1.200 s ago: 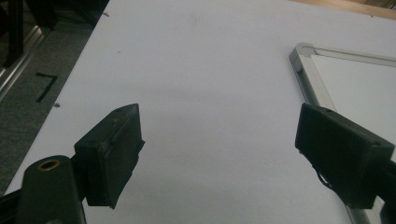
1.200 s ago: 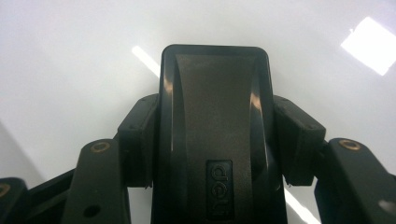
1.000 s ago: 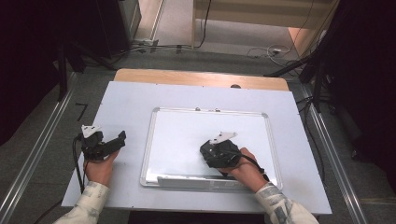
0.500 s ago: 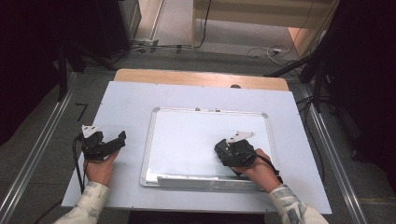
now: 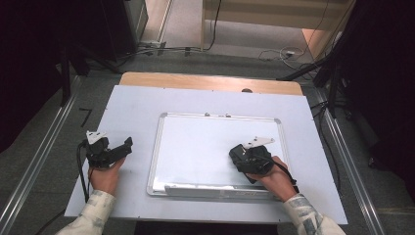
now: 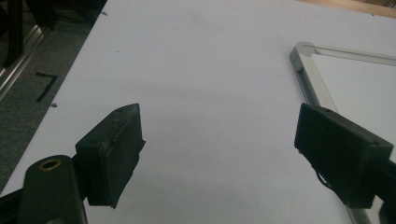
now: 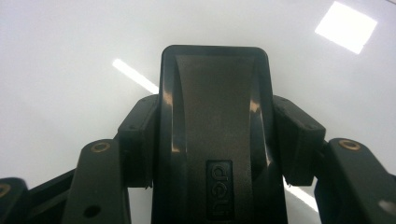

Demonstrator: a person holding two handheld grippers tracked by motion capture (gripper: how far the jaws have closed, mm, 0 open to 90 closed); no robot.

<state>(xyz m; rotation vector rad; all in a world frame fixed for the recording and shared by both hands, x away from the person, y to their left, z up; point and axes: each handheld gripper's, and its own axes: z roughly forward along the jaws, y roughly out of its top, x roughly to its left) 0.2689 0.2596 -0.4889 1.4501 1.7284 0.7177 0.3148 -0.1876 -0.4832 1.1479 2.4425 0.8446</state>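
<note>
Clamping eraser (image 7: 215, 140) on whiteboard (image 5: 195, 147), right hand-held gripper (image 5: 244, 157), left hand-held gripper (image 6: 219, 154) spread

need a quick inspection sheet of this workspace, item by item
surface: white table top, wooden strip along its far edge; bare where the left gripper view looks.
job's things: whiteboard with a metal frame lies flat mid-table, face blank; black eraser marked "deli".
clutter: nothing seen on the table beyond a small dark spot at the far edge.
grippers: left tongs open, holding nothing, beside the board's left edge; right tongs shut on the eraser, over the board's right part.
cables: one trails from each gripper; more lie on the floor behind the table.
surroundings: grey floor, metal rails at both sides, dark stands and curtains at the edges.
</note>
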